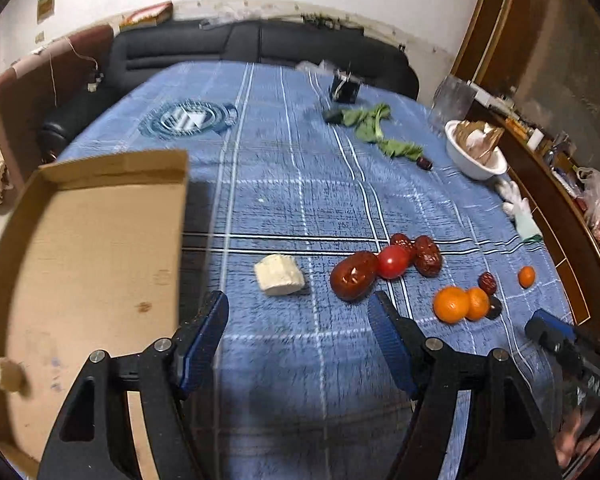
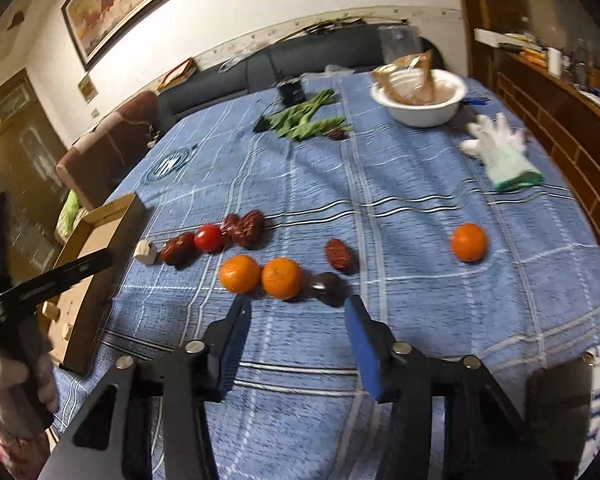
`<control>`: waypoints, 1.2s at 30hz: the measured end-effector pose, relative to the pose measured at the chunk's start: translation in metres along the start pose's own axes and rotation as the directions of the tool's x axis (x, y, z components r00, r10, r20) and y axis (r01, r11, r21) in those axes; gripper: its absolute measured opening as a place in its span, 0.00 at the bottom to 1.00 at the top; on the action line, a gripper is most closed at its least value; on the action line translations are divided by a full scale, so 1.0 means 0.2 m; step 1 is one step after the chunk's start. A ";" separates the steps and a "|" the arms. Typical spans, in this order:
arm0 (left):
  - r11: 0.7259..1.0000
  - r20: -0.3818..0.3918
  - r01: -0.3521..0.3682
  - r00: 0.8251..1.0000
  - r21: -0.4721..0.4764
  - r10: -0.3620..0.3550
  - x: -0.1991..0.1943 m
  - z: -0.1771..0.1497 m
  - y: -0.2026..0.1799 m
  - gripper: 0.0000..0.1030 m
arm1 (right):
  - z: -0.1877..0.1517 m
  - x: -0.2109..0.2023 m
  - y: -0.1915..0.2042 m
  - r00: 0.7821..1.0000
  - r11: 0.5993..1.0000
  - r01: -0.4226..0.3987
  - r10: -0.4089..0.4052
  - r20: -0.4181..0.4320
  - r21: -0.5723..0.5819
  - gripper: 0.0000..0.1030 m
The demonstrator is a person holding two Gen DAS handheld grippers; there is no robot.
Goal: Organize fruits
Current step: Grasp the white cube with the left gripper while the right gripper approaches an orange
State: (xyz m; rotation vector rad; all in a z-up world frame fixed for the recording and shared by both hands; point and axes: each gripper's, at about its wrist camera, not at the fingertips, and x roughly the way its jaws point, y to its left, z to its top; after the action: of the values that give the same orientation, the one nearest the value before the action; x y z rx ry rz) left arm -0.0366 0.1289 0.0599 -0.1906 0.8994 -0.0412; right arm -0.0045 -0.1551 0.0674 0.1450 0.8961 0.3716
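On my left sits the shallow brown cardboard box (image 1: 92, 248). My left gripper (image 1: 298, 320) hangs released and empty. Ahead: wrinkled red dates (image 1: 352, 276), a cherry tomato (image 1: 392, 262), small orange tangerines (image 2: 240, 274). My right gripper (image 2: 296, 320) is unclenched, holding nothing.

Home living/dining room, lived-in. Evidence: dark sofa (image 1: 260, 46) against the far wall behind a table under a blue plaid cloth (image 1: 284, 184); framed painting (image 2: 120, 4) hung on the white wall; wood cabinet (image 2: 16, 136) at left; wooden sideboard (image 2: 556, 92) at right, cluttered with small household items. Domestic odds on the table: white bowl (image 2: 420, 98), leafy greens (image 2: 308, 120), work glove (image 2: 500, 152), cardboard box (image 1: 88, 264).
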 end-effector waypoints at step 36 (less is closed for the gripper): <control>0.999 -0.090 -0.029 0.995 0.044 0.033 0.15 -0.04 -0.03 0.30 | 0.06 0.33 0.18 0.999 0.964 0.019 -0.030 -0.039 -0.265 0.50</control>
State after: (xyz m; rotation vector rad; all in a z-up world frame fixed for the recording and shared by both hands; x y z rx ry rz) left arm -0.0240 0.1177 0.0336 -0.1354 0.9910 -0.0404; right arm 0.0324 -0.0974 0.0366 -0.1209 0.8806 0.4693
